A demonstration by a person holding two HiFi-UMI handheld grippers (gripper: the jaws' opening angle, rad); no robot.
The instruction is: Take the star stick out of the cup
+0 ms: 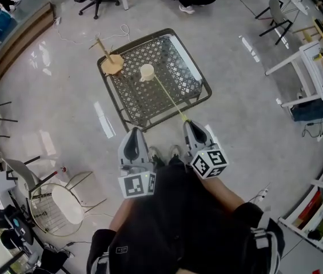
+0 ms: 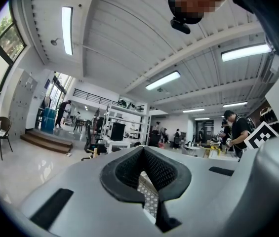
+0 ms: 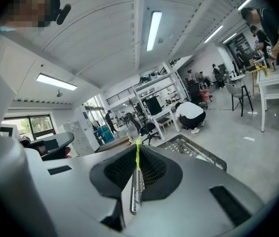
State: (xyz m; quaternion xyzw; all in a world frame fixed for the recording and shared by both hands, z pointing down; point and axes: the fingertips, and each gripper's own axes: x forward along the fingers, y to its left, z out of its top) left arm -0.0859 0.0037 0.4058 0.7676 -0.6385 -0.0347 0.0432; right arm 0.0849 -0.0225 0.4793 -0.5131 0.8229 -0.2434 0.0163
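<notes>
My right gripper is clamped almost fully closed on the near end of the thin yellow-green star stick. The stick slants away across the grey metal mesh table, and its far end sits at the mouth of the small cream cup. A wooden stand with a peg stands just beside the cup. My left gripper hangs off the table's near edge, jaws drawn together, holding nothing.
</notes>
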